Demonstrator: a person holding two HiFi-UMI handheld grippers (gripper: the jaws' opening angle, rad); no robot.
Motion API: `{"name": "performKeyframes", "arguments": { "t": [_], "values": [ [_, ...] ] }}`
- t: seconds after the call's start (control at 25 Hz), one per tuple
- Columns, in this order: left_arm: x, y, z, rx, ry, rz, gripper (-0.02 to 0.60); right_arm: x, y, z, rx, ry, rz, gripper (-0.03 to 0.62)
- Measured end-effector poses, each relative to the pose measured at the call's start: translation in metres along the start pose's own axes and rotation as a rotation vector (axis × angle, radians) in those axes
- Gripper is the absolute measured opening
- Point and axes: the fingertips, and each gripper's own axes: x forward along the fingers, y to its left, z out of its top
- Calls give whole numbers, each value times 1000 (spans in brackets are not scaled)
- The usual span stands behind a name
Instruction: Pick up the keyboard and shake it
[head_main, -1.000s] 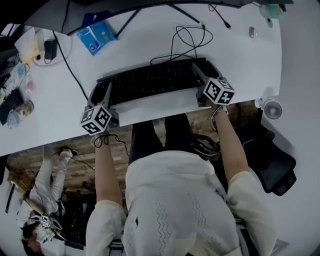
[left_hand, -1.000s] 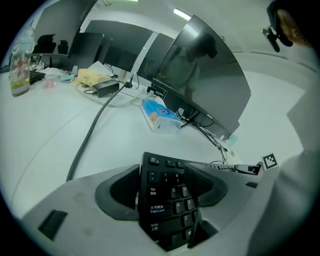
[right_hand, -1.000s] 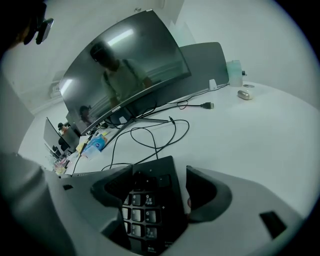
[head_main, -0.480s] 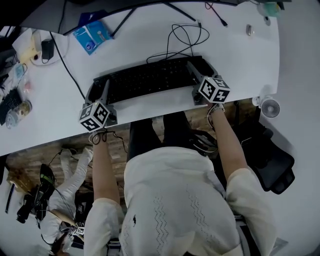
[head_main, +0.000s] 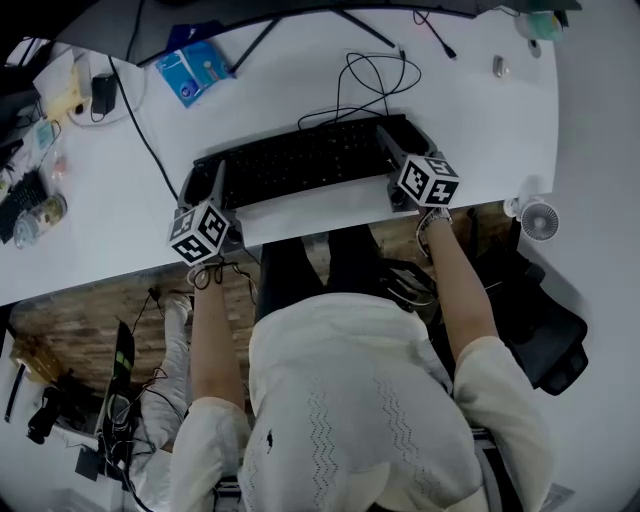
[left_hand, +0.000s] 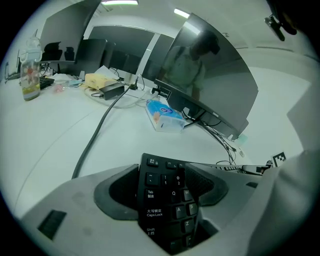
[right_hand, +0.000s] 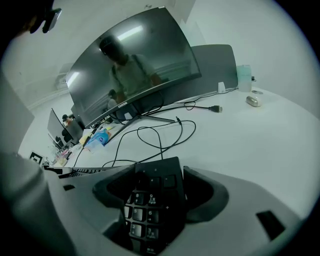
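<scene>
Keyboard (head_main: 300, 160) spans the upper middle of the head view, over the white desk (head_main: 300, 95), clamped at both ends. Left gripper (head_main: 207, 187) is closed on its left end, right gripper (head_main: 404, 148) on the number-pad end.

Delta over the last second is small. Left gripper has slid a bit right in frame, right gripper has barely moved, keyboard angle is about the same. Blue pack (head_main: 205, 65) at upper left has also jumped around, so part of that is head-camera motion, not the load. My read: grip is done, and this is either the start of the lift or a low-amplitude shake. No clear lift-off is visible from above.

View diffs:
- **Head view:** shows both grips at once, plus the cable (head_main: 370, 75) looping behind the keyboard. It looks slack, so it probably won't tug much. Jaw contact isn't readable there.
- **Left gripper view:** pads (left_hand: 117, 192) sit tight on either side of the Tab/Caps Lock end.
- **Right gripper view:** same on the numeric keys. It also shows the curved monitor (right_hand: 130, 65), which the head view mostly crops.
</scene>
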Motion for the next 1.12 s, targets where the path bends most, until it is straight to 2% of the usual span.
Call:
{"name": "performKeyframes", "arguments": {
  "t": [0.2,0.56,1.12],
  "values": [
    [-13,-2,9,9,-40,4,281,-8,9,7,-16,-35,9,300],
    [-40,-15,44,28,-132,-11,279,-31,28,45,-51,-127,33,301],
    [-77,-52,103,109,-271,-46,281,-78,46,99,-73,-279,54,301]
  ]
}}
